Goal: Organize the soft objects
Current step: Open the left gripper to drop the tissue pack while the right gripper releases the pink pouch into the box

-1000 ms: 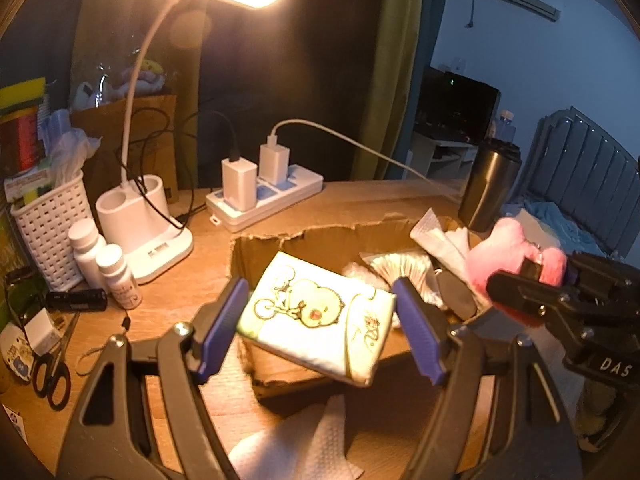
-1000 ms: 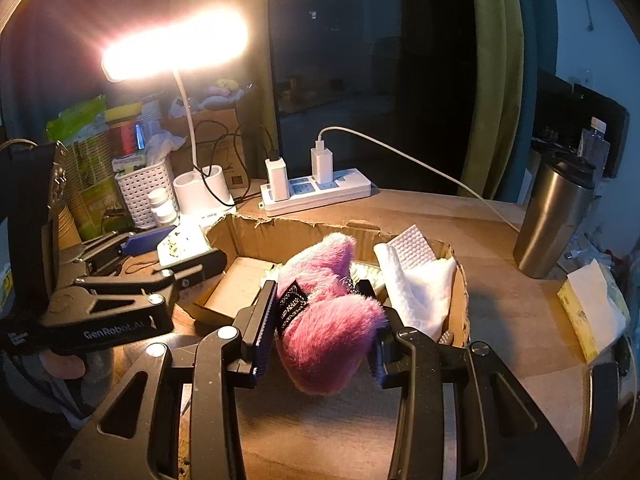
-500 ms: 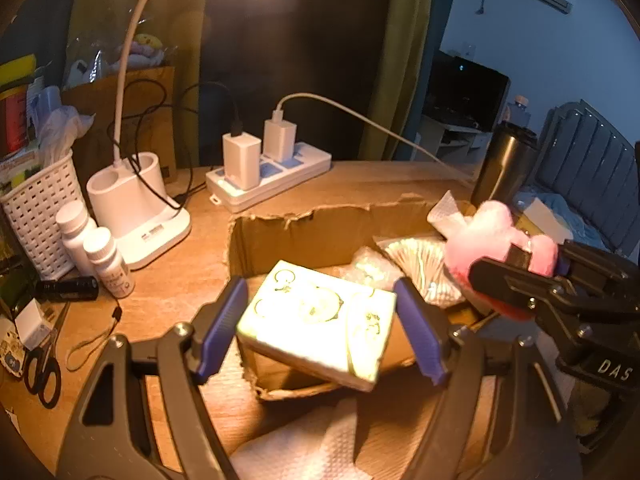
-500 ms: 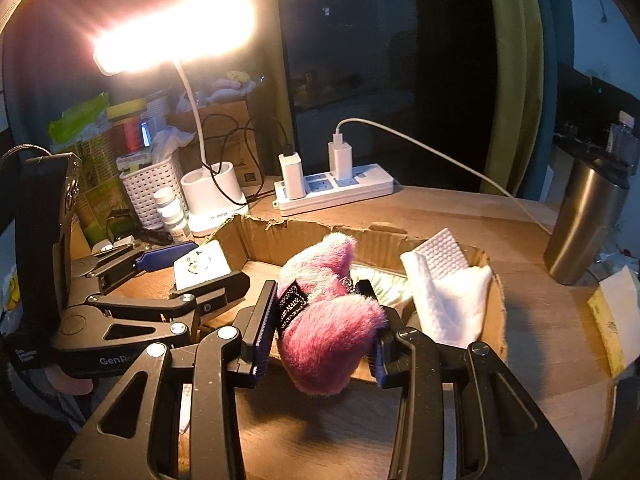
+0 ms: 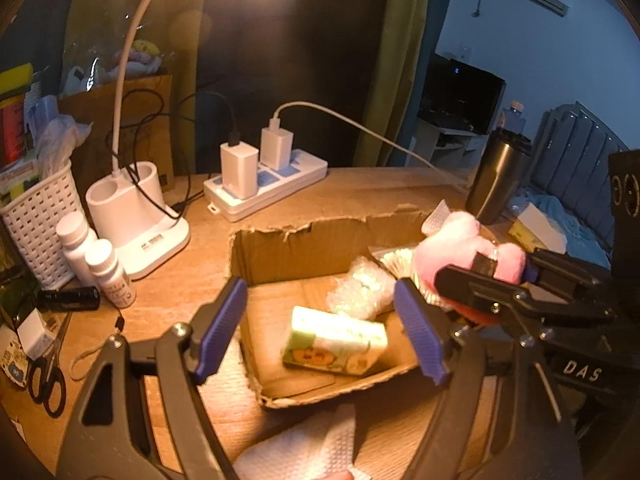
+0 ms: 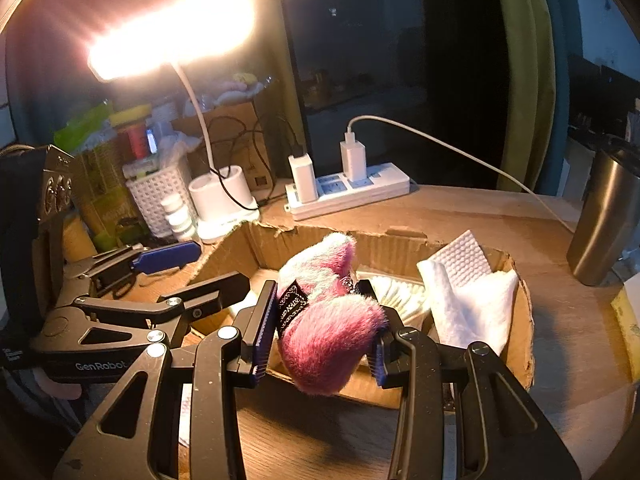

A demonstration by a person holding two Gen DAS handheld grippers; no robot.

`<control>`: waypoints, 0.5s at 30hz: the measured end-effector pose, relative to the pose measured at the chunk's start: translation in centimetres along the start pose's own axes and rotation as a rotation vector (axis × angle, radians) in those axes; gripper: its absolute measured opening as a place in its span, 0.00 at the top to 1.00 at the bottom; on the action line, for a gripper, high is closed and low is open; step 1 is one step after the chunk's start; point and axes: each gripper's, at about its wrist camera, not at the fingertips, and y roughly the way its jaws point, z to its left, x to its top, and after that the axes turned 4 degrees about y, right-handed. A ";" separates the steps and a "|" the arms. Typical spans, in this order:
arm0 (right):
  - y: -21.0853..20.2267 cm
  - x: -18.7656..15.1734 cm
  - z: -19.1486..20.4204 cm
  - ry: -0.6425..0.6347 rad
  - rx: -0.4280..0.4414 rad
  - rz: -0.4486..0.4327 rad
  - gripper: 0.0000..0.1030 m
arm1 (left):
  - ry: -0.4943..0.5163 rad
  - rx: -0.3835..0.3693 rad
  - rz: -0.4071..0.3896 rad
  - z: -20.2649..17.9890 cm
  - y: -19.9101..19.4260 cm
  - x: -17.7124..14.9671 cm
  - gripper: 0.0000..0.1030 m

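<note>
Pink plush toy (image 6: 328, 332), brown cardboard box (image 5: 320, 236)

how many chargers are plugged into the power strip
2: a black-cabled charger at the left of the power strip, a white-cabled charger beside it. None looks hidden.

We see a green-and-white printed tissue pack (image 5: 335, 342) lying tilted inside the torn cardboard box (image 5: 320, 236); a fluffy pink plush toy (image 6: 328, 332) sits squeezed above the box's near edge.
</note>
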 end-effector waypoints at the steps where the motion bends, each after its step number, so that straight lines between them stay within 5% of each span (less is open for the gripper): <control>1: 0.0 0.0 0.0 -0.001 0.000 0.002 0.60 | -0.001 0.001 -0.006 0.1 -0.2 0.1 0.25; 15: 3.9 -0.3 0.1 -0.012 -0.011 0.133 0.60 | -0.055 0.059 -0.016 3.1 -1.5 -0.5 0.25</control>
